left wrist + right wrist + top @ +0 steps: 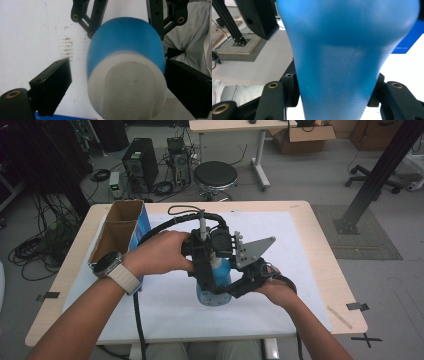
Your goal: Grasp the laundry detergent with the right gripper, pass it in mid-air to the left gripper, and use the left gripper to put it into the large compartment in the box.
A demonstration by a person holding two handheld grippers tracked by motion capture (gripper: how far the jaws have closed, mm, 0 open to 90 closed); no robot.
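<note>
Right gripper [239,285]: gripping the blue bottle [214,282] low on its body from the right side; in the right gripper view both jaws are pressing against the narrow blue waist [337,82], pinching it.

Left gripper [207,262]: coming down over the bottle's top from the left, held in the left hand [160,252]. In the left gripper view its jaws are standing spread to either side of the white cap [127,87]; the left pad [51,85] is sitting clear of the cap with a gap showing, while the right pad [190,87] is lying just beside it, and contact there cannot be told.

Blue bottle: standing upright near the middle of the white sheet [300,270] covering the table [325,250], toward the near side. No label or brand is showing on the faces turned to the cameras.

Cardboard box [117,232] with blue sides: standing open at the left of the table, just beyond the left wrist, which is wearing a watch [107,264]. A blue panel [405,42] in the right gripper view is carrying small white printing, too blurred to read.

Round stool [215,175]: standing on the floor beyond the table's far edge.
</note>
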